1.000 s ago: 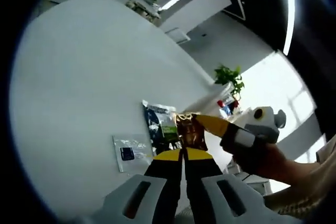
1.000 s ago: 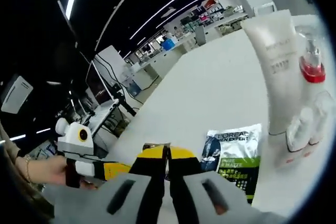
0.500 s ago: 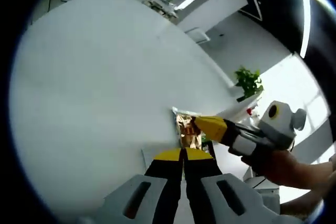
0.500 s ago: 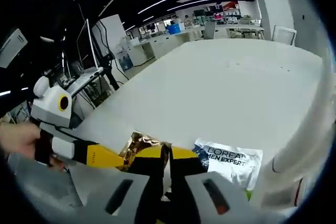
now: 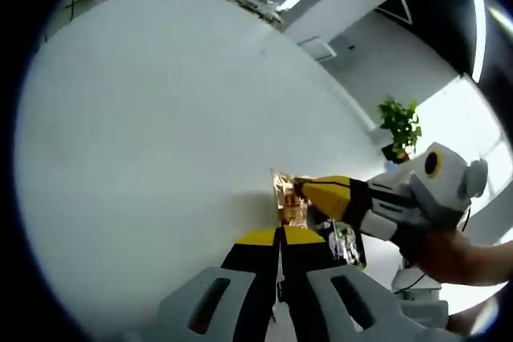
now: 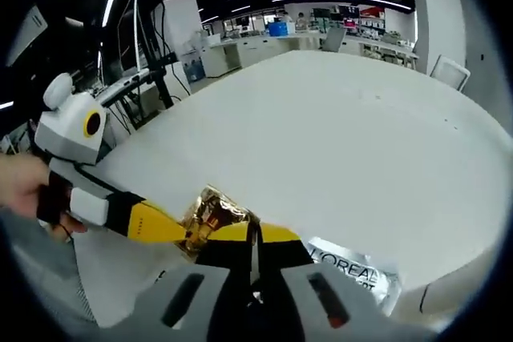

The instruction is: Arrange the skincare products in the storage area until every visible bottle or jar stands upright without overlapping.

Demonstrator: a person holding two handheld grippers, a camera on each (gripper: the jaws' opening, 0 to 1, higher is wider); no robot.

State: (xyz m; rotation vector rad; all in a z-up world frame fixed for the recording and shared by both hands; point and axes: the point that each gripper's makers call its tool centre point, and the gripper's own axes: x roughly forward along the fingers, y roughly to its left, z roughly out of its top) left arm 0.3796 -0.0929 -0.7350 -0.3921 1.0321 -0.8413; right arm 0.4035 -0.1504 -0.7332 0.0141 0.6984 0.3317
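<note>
- In the left gripper view the left gripper [image 5: 280, 235] rose from the bottom with its yellow-tipped jaws pressed together, and the gold foil sachet [image 5: 288, 198] sat at their tips; the hold looked like a pinch on the sachet's lower edge, though the contact itself was hidden behind the tips
- The right gripper [image 5: 309, 191] came into that view from the right, its yellow jaws drawn to a closed point on the sachet's right side (a hand [image 5: 457, 250] gripped its handle near the edge)
- Below the sachet and just right of the left gripper's tips lay part of a dark printed packet [image 5: 346, 243], flat on the white table [image 5: 144, 142]
- A green potted plant [image 5: 402, 124] stood well beyond the far side of the table
- In the right gripper view the right gripper [image 6: 255, 235] showed its jaws shut with no gap between the tips, touching the crumpled gold sachet [image 6: 210, 215] at its right edge
- The left gripper [image 6: 191, 234] reached in from the left with its jaws closed to a point against the sachet's lower left, so both claws met on the same sachet
- A hand [image 6: 28, 190] held that gripper's body at the left edge
- A white-and-dark L'Oreal packet [image 6: 353, 274] lay flat on the table [image 6: 353, 126] just right of the right gripper's jaws, apart from the sachet
</note>
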